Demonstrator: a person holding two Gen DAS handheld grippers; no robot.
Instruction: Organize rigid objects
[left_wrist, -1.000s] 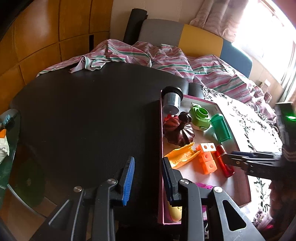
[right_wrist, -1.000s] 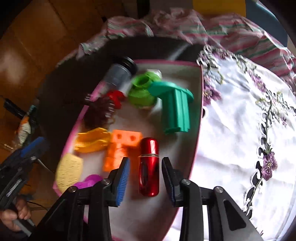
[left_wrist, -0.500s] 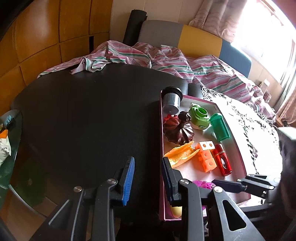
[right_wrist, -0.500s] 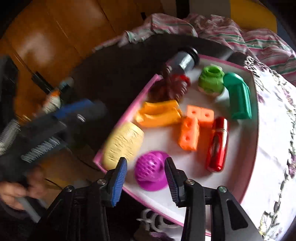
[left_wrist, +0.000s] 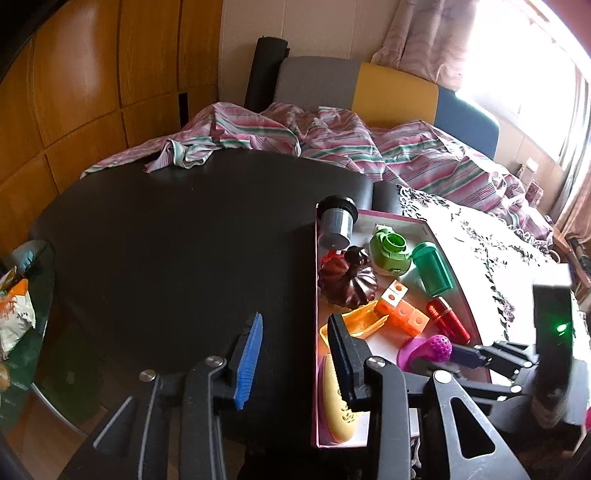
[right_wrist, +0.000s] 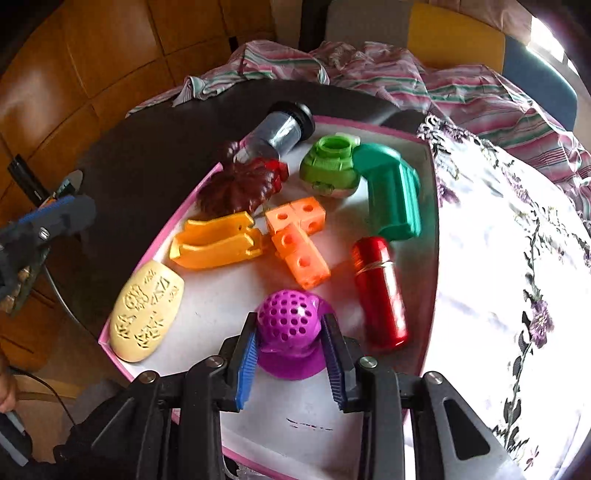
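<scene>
While my right tool (right_wrist: 290, 345) sits low over the near end of the pink-rimmed tray (right_wrist: 155, 236), I log the step in hand as a pick-up: its two pads bracket the purple perforated ball (right_wrist: 288, 321), apparently touching the dome on both sides, though I cannot tell whether the hold is firm. The ball stands on its flared purple base, on the tray floor as far as I can see, nearest the tool of all the pieces.

Tray contents, from the right wrist view:
- cream oval piece (right_wrist: 147, 314), near-left corner, well left of the ball
- orange curved piece (right_wrist: 218, 242), beyond the cream one
- orange cube block (right_wrist: 299, 245), just beyond the ball
- red cylinder (right_wrist: 380, 291), lying flat just right of the ball
- dark green L-shaped piece (right_wrist: 393, 195) and light green pot (right_wrist: 330, 166), far side
- brown ribbed piece (right_wrist: 240, 186) and grey tube with a black cap (right_wrist: 280, 131), far-left corner

My left tool (left_wrist: 293, 363) hovers spread wide, gripping nothing, straddling the tray's left wall above the dark counter (left_wrist: 166, 240).

Judged next move: confirm the pinch, then lift straight up, since the wide base could snag the cube block or nudge the red cylinder, which looks free to roll.
</scene>
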